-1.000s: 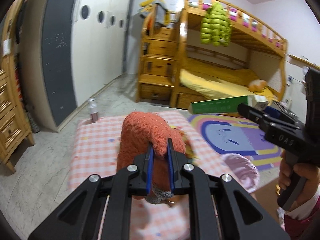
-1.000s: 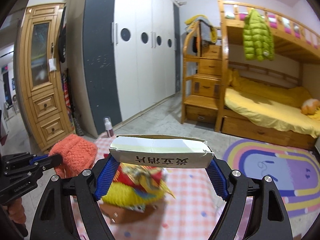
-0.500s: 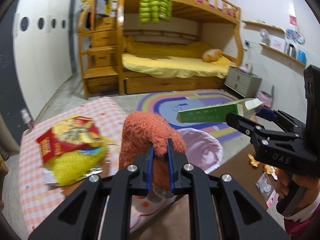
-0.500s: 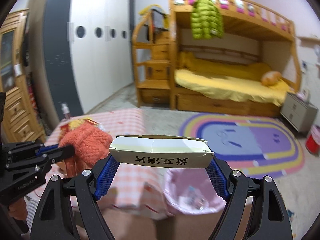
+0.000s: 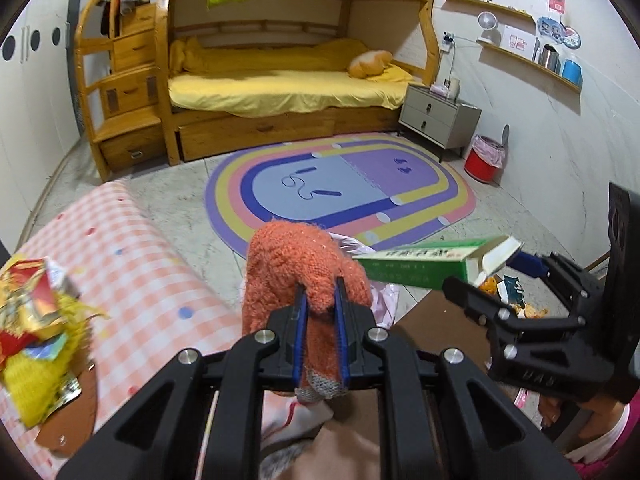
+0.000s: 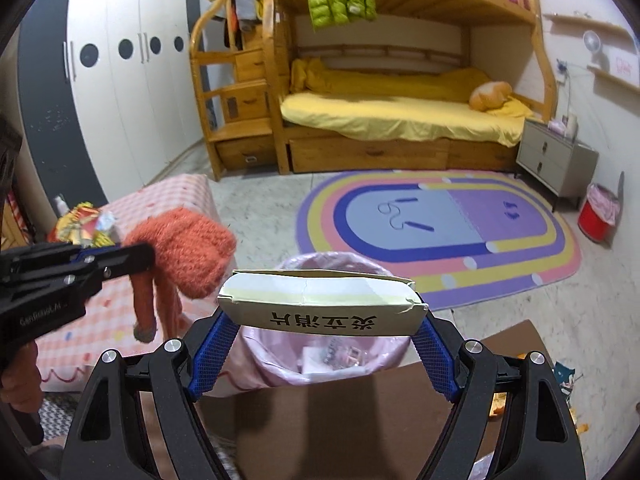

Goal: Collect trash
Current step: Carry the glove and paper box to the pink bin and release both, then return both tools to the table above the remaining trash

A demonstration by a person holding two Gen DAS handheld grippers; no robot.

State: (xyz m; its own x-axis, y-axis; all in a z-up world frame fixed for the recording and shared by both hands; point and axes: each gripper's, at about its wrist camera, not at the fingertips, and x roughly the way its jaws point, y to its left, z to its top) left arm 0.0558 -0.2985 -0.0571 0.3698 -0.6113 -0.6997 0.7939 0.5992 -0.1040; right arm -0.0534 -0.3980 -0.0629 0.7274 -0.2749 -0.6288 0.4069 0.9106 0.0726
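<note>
My left gripper [image 5: 319, 300] is shut on an orange knitted glove [image 5: 296, 264], which hangs from it in the right wrist view [image 6: 184, 252]. My right gripper [image 6: 320, 322] is shut on a green and white carton [image 6: 320, 304], seen from the side in the left wrist view [image 5: 420, 266]. The carton is held above a bin lined with a pink bag [image 6: 384, 356] that holds some scraps. In the left wrist view the glove hides most of the bin.
A table with a pink checked cloth [image 5: 132, 264] stands to the left and carries a red and yellow snack wrapper [image 5: 36, 320]. Scraps lie on the floor at right [image 5: 516, 304]. A rainbow rug [image 6: 440, 232], a bunk bed and a red bin [image 6: 598, 218] lie beyond.
Both grippers have swung right, away from the table, with their loads. The pink-lined bin has come under the carton and closer.
</note>
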